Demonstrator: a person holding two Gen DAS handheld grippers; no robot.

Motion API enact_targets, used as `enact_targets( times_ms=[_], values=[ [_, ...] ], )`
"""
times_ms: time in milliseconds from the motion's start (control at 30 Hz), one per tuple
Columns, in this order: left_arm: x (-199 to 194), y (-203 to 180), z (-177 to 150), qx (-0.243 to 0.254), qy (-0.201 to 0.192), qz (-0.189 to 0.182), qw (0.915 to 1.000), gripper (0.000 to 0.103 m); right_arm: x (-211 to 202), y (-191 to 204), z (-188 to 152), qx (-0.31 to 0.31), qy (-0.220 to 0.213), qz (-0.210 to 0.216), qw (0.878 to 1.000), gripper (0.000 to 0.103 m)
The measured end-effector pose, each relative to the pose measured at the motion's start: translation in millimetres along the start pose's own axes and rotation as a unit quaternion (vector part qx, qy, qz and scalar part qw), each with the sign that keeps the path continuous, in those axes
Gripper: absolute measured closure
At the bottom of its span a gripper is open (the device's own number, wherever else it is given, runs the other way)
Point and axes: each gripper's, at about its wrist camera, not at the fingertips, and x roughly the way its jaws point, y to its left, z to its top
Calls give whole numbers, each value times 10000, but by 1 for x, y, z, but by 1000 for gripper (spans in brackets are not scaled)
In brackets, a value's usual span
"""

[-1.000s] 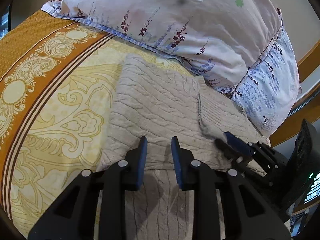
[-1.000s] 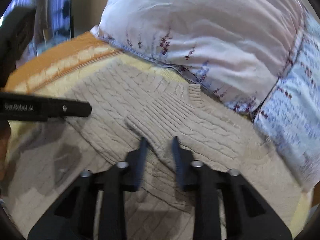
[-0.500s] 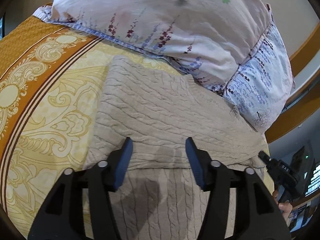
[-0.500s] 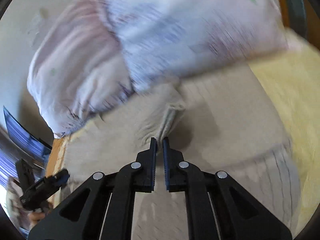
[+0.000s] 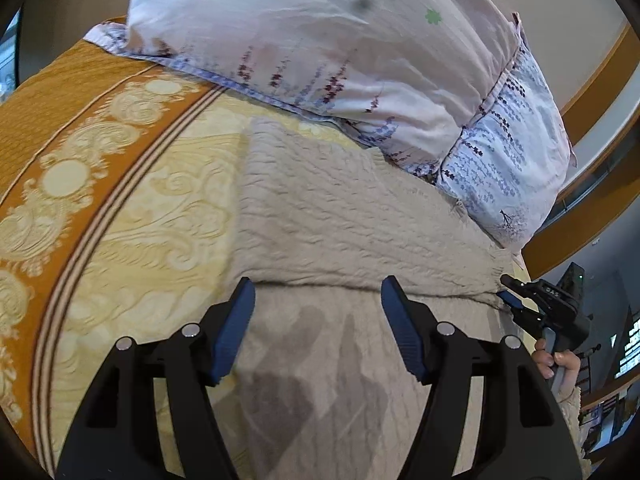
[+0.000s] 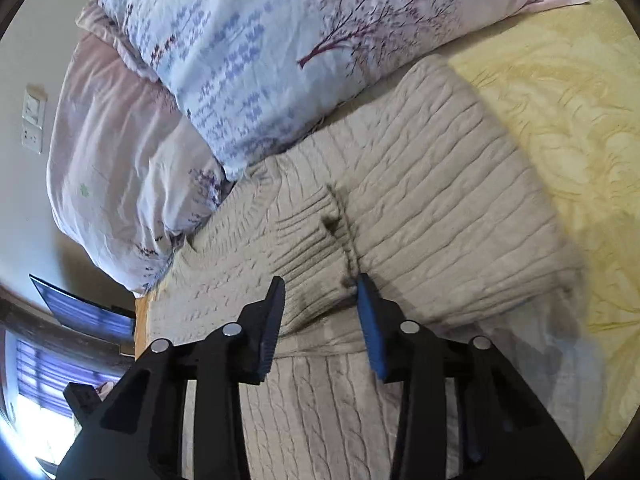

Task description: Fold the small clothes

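Observation:
A beige cable-knit sweater lies flat on the bed, its upper part folded down over the body; it also shows in the right wrist view. My left gripper is wide open and empty, hovering above the fold edge. My right gripper is open just above a ribbed cuff lying on the sweater. The right gripper also shows at the sweater's right edge in the left wrist view.
Floral pillows press against the sweater's far edge, also in the right wrist view. A yellow and orange patterned bedspread surrounds the sweater. A wooden bed frame curves at right.
My left gripper opened wide and let go of the sweater. My right gripper swung around to the sweater's side, was shut half a second ago, and has now opened over the cuff.

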Motion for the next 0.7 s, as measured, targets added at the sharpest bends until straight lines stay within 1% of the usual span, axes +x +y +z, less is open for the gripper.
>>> enact_targets(
  times_ms=[33,100,133,200,233,300,367,433,467,500,533,567,600,700],
  values=[
    [-4,4,-1,-32,-21,18,10000,38,2,2,0,-34,38,73,10000,95],
    [-9,10,-4,-61,-46,33,10000,38,-7,9,-2,-204,-243,53,9995,96],
    [-11,12,-5,-71,-51,30,10000,38,-16,14,-4,-407,-462,33,9981,96],
    [-15,15,-9,-86,-46,-8,10000,38,-28,19,-9,-571,-726,-94,9957,96],
    [-17,18,-12,-92,-41,-54,9999,38,-30,17,-10,-568,-770,-170,9953,96],
    [-21,21,-17,-85,-27,-125,9999,37,-25,10,-13,-512,-701,-411,9954,96],
    [-22,23,-22,-80,10,-176,9998,37,-15,1,-14,-437,-482,-617,9960,95],
    [-23,25,-28,-101,56,-270,9996,37,-16,2,-15,-467,-453,-652,9957,95],
    [-25,26,-32,-130,73,-344,9993,38,-20,4,-16,-503,-455,-654,9955,88],
    [-27,26,-36,-140,82,-409,9990,38,-24,7,-17,-537,-451,-637,9955,77],
    [-28,26,-38,-144,81,-453,9988,37,-33,8,-18,-596,-478,-575,9954,68],
    [-30,26,-42,-138,81,-503,9986,37,-41,7,-21,-642,-525,-545,9951,51],
    [-32,26,-46,-134,88,-552,9983,37,-52,5,-25,-697,-601,-530,9943,44],
    [-35,28,-57,-192,158,-686,9973,37,-76,-10,-36,-723,-623,-558,9939,44]
  ],
)
